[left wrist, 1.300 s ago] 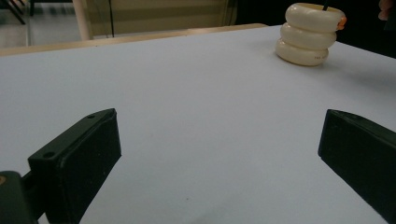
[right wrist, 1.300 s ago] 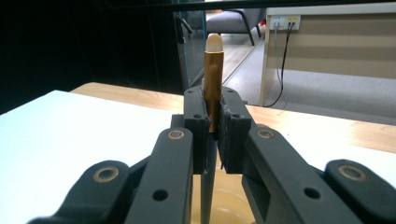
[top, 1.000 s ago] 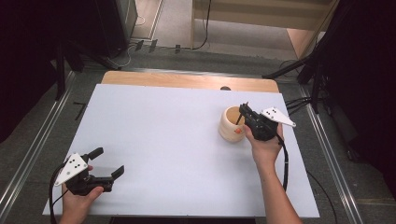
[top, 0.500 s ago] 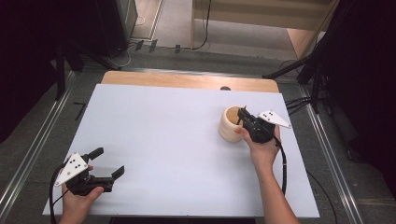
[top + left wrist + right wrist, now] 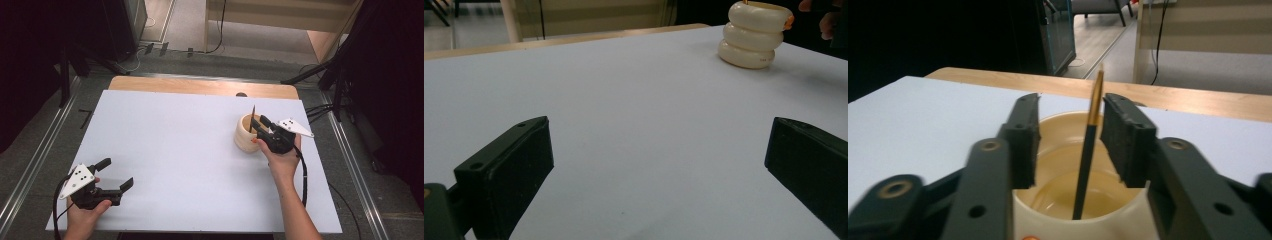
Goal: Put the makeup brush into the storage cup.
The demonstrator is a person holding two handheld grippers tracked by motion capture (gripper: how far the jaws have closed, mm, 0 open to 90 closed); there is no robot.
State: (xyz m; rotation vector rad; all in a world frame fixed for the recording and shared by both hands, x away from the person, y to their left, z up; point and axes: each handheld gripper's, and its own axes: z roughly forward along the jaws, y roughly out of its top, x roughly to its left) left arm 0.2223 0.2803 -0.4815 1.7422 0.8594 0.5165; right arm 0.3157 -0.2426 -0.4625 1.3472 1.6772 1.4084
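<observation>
One brush stands in the cup at the table's right side, leaning by the right gripper. Its jaws have just been opening, with the brush loose between them; the release looks done. Next, lift away without tipping it. The left gripper rests wide open, empty.

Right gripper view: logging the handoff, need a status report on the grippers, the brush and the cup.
Right gripper jaws just opened, astride the brush, pads off it. Brush stands leaning in the cream cup. Left gripper open, idle near the table edge. Nothing in the way.
</observation>
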